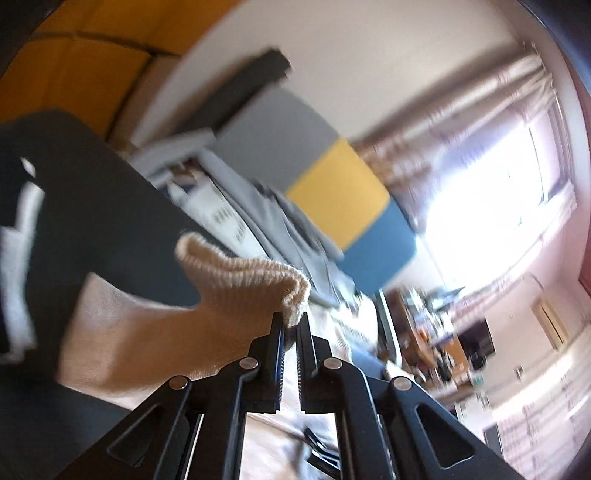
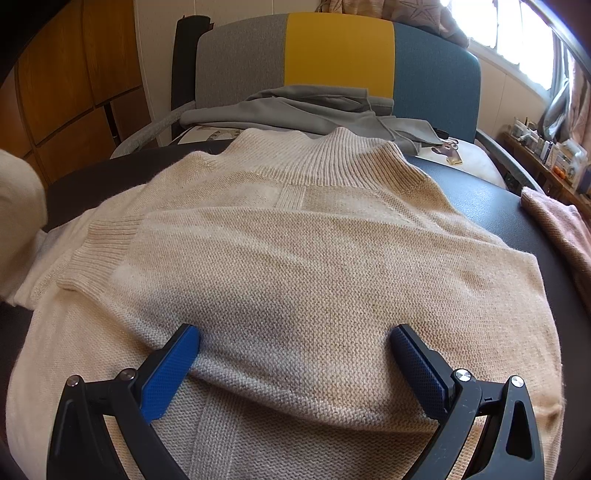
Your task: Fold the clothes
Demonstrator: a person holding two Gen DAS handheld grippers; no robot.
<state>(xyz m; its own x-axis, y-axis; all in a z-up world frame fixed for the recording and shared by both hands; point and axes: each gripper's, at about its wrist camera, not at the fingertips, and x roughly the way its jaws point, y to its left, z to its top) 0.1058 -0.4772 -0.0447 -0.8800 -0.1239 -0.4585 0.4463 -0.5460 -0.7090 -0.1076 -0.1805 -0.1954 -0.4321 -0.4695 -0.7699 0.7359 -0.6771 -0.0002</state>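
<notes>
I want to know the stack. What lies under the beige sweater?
The sweater lies on a dark table. White cloth shows beneath its left edge; the rest is covered.

Grey/yellow/blue chair back (image 2: pixel 340 51) behind dark table (image 2: pixel 491 206); wood cabinets (image 2: pixel 74 85) left, bright window (image 2: pixel 517 33) w/ curtains right.

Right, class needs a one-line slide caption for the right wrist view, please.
Open right tool resting on a cream sweater spread over a dark table, grey garment on the chair behind.
</notes>
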